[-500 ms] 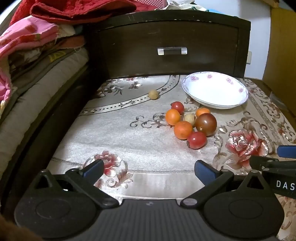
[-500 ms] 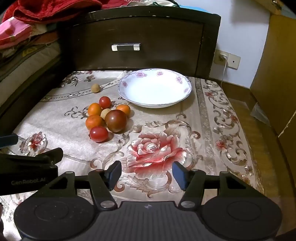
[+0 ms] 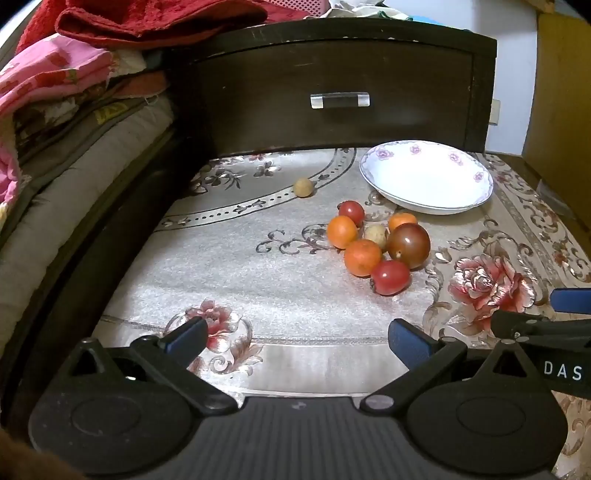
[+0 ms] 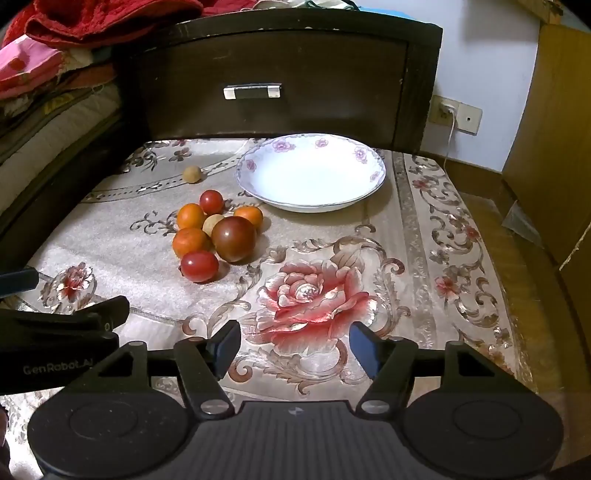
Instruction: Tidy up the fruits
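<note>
White plate [image 4: 314, 177] is sitting bare — all fruits [image 4: 218, 232] are lying beside it on the table [image 4: 424, 258], both grippers' fingers [image 3: 406, 341] gaping wide, holding nothing

We see only a slice of the small pale fruit [image 4: 212, 223] in the cluster, wedged behind the dark tomato [image 4: 233, 239]. The right gripper [image 3: 554, 325] runs off the picture's right edge, so we cannot judge its jaws there. The red blanket [image 3: 155, 18] is cut by the top edge.
</note>
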Motion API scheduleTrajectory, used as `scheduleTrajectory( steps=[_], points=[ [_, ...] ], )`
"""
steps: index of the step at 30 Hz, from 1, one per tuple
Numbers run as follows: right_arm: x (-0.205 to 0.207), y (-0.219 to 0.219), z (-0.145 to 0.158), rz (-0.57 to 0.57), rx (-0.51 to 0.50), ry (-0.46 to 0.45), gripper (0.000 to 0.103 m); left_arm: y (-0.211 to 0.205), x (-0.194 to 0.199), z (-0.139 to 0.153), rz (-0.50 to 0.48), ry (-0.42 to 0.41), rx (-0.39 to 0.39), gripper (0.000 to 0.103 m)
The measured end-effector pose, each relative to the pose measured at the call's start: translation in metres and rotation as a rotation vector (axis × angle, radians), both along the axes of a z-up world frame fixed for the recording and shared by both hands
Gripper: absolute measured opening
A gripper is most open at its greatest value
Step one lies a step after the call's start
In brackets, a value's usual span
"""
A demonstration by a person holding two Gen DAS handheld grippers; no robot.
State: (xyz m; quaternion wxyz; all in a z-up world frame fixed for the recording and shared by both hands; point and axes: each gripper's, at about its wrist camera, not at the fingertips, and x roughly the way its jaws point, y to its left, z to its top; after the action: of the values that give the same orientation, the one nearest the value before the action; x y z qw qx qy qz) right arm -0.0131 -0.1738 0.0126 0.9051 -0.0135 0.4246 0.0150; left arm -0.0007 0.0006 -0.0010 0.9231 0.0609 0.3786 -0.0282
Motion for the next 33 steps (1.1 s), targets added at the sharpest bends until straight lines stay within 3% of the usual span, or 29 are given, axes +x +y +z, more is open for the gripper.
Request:
scheduleTrajectory(
  steps=[33],
  points=[
    [0.0016, 0.0, -0.0032, -0.003, 0.009, 0.008, 0.063, -0.0029, -0.0002, -0.003, -0.003, 0.004, 0.004, 0.103]
  ],
)
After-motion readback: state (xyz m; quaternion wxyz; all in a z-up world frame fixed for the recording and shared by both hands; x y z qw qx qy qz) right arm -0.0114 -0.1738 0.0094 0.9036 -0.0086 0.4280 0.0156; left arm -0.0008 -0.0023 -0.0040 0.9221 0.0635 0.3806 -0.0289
